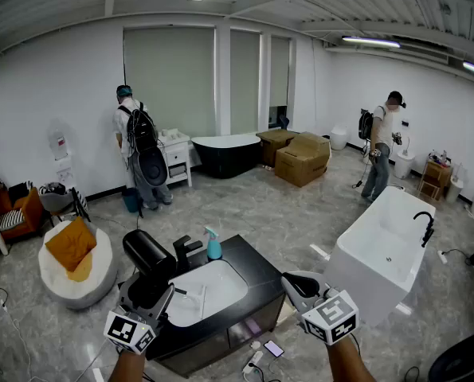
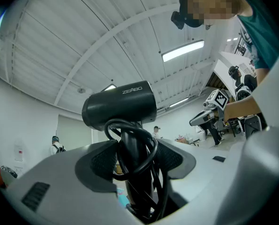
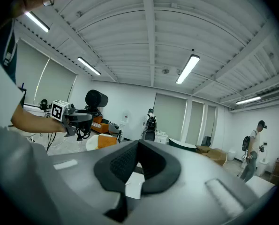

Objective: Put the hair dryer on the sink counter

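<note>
My left gripper [image 1: 145, 297] pointed upward at the near left of the scene, and its claw was clamped on the black hair dryer [image 1: 149, 253]. In the left gripper view the two ribbed pads [image 2: 104, 161] pressed on either side of the handle. The barrel stood above them, lying roughly level against the ceiling. The cord [image 2: 153, 151] was looped around the handle and hung down between the jaws.

From the head view, the dryer sat in front of the left near corner of the black sink counter [image 1: 256, 273], beside the white basin [image 1: 209, 289]. It was carried in the claw and not set down on the counter. A black faucet [image 1: 187, 249] and a blue spray bottle [image 1: 213, 245] stood at the far edge of the basin.

My right gripper [image 1: 294, 281] was at the near right, just off the right corner of the counter. Its jaws were closed together with nothing between them.

A white bathtub [image 1: 372, 253] stood to the right of the counter. A round white seat [image 1: 73, 281] with an orange cushion [image 1: 71, 245] was on the left. A phone [image 1: 273, 348] lay on the floor near the counter's front. Two people were at the far side, one by the left wall [image 1: 137, 146] and one by the right [image 1: 380, 146].
</note>
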Tool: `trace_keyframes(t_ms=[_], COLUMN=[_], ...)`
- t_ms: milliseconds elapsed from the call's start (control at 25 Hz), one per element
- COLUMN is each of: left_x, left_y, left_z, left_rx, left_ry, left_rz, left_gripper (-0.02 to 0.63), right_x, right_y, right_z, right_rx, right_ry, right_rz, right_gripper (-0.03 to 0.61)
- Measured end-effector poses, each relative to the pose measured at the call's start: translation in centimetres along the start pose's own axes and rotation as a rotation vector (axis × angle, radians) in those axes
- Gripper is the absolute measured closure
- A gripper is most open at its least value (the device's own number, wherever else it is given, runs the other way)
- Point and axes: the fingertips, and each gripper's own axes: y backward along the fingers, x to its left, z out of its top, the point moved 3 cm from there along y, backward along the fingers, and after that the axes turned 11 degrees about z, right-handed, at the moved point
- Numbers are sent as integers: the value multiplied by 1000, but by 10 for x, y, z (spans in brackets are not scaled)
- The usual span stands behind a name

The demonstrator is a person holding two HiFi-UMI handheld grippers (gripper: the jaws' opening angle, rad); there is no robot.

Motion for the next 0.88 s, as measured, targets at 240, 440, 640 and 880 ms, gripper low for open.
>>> trace_keyframes(t_ms=[240, 440, 640, 880], left_x=[4, 6, 13, 27], left_y=[-3, -3, -2, -5], left_z=[4, -2, -7, -14], left_rx=[6, 10, 12, 22], left_ry=[-12, -11, -5, 2], left_rz=[-8, -7, -6, -20], left_gripper=[351, 351, 351, 351], right_x=[0, -1, -1, 1], right_y=[-6, -9, -16, -31], right_z=[1, -3, -5, -3], right_rx=[1, -7, -20, -34], right_ry=[0, -7, -8, -22], right_rz=[-3, -7, -12, -24], right_gripper=[571, 571, 568, 552])
